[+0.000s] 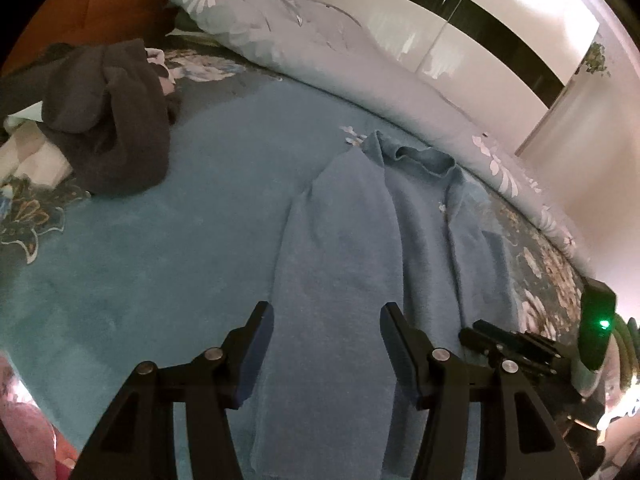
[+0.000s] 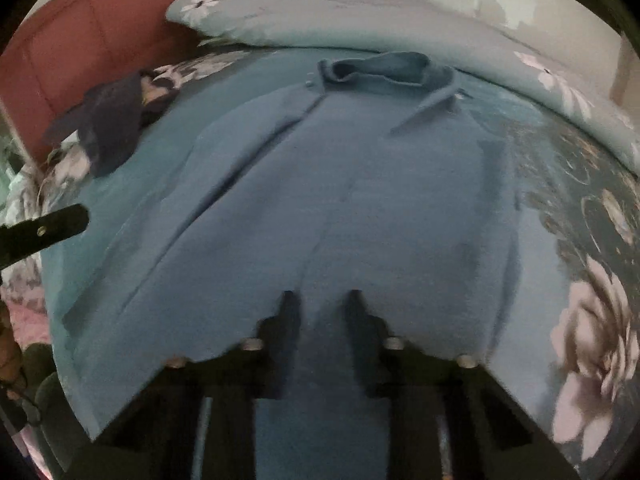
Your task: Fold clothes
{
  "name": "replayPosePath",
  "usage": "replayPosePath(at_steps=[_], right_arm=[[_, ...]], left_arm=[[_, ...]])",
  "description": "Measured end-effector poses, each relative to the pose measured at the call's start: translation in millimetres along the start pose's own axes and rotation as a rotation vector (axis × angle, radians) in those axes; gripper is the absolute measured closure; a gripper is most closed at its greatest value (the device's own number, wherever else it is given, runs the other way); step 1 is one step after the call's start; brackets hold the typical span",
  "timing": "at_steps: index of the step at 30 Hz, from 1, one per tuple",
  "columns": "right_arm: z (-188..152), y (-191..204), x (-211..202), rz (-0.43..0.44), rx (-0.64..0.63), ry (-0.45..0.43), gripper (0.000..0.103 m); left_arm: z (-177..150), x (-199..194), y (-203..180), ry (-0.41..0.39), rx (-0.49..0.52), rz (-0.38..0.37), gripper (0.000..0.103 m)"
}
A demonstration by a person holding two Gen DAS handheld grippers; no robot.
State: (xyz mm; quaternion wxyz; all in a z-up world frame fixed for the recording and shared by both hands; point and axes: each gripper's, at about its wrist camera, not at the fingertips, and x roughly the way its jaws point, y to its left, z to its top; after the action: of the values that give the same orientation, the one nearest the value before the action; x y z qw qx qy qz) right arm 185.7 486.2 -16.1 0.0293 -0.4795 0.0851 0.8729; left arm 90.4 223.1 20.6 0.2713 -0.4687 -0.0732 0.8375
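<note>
A blue collared shirt (image 1: 424, 216) lies flat on the bed, collar at the far end, with its left side folded in over the middle. My left gripper (image 1: 326, 312) hovers open over that folded part near the hem, with nothing pinched. The shirt (image 2: 360, 184) fills the blurred right wrist view, collar at the top. There my right gripper (image 2: 322, 304) sits at the hem, its fingers drawn close with blue fabric between them. From the left wrist view the right gripper (image 1: 480, 330) shows at the shirt's right edge. One left finger (image 2: 48, 228) pokes in from the left.
The teal blanket (image 1: 180, 220) covers the bed. A dark grey garment (image 1: 108, 120) is heaped at the far left over white cloth. A light blue flowered quilt (image 1: 320, 52) and pillow run along the far side, with white wardrobe doors (image 1: 460, 32) behind it. Flowered bedding (image 2: 592, 320) lies to the right.
</note>
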Motion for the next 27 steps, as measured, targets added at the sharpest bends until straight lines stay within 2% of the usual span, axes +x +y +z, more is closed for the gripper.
replayPosePath(at_steps=[1,2,4,8,11,13,18,21,27], right_arm=[[0,-6,-2,0.028,0.029,-0.003,0.094],[0,-12,-3,0.056,0.059,-0.005,0.096],[0,-25,-8,0.119,0.125,-0.016,0.099],[2,-61,-28,0.167,0.234,-0.081,0.099],[7,-100,-55,0.101,0.294,-0.149,0.099],[11,-130,-75,0.023,0.331,-0.192,0.099],[20,-197,-120,-0.236,0.408,-0.302,0.099],[19,-239,-136,-0.331,0.465,-0.32,0.1],[15,-287,-121,-0.435,0.581,-0.286,0.1]], left_arm=[[0,-1,0,-0.002,-0.002,0.0,0.044],[-1,-1,-1,-0.002,-0.003,-0.003,0.044],[-3,-2,0,0.002,0.001,-0.001,0.044],[-6,3,0,0.024,0.009,0.006,0.044],[-9,8,-1,0.04,0.017,0.012,0.044],[-10,12,-4,0.051,0.027,0.014,0.044],[-12,21,-14,0.073,0.059,0.006,0.044],[-13,27,-21,0.086,0.078,0.001,0.044],[-15,39,-35,0.115,0.122,-0.003,0.044]])
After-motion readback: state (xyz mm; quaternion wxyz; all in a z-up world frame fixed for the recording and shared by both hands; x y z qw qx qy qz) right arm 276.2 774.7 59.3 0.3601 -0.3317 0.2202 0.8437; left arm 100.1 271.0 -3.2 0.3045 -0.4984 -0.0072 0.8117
